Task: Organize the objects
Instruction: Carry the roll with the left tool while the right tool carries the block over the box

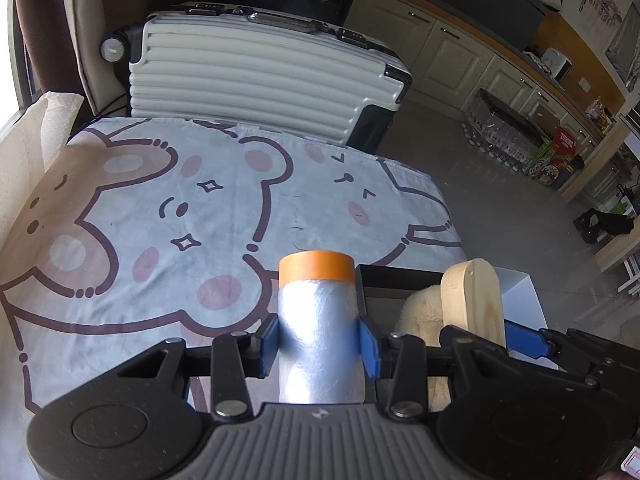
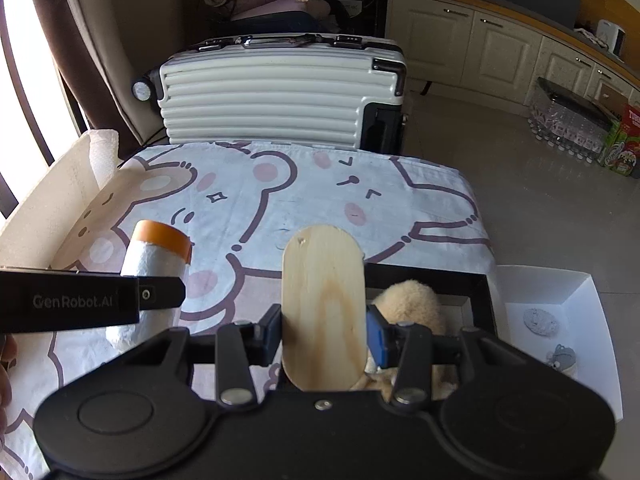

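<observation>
My left gripper (image 1: 319, 345) is shut on a roll of clear plastic film with an orange end (image 1: 317, 312), held upright above the cartoon-bear cloth (image 1: 168, 216). The same roll (image 2: 158, 264) shows at the left of the right wrist view, with the left gripper's black body across it. My right gripper (image 2: 325, 334) is shut on a flat oval wooden board (image 2: 323, 304), also seen at the right of the left wrist view as the board (image 1: 474, 300). Below the board, a black box (image 2: 482, 300) holds a cream fluffy item (image 2: 412, 300).
A white ribbed suitcase (image 2: 272, 96) stands past the far edge of the cloth. A white open box (image 2: 576, 292) with small grey trinkets sits right of the black box. A cream cushion (image 2: 44, 204) lines the left side. Cabinets and floor clutter lie far right.
</observation>
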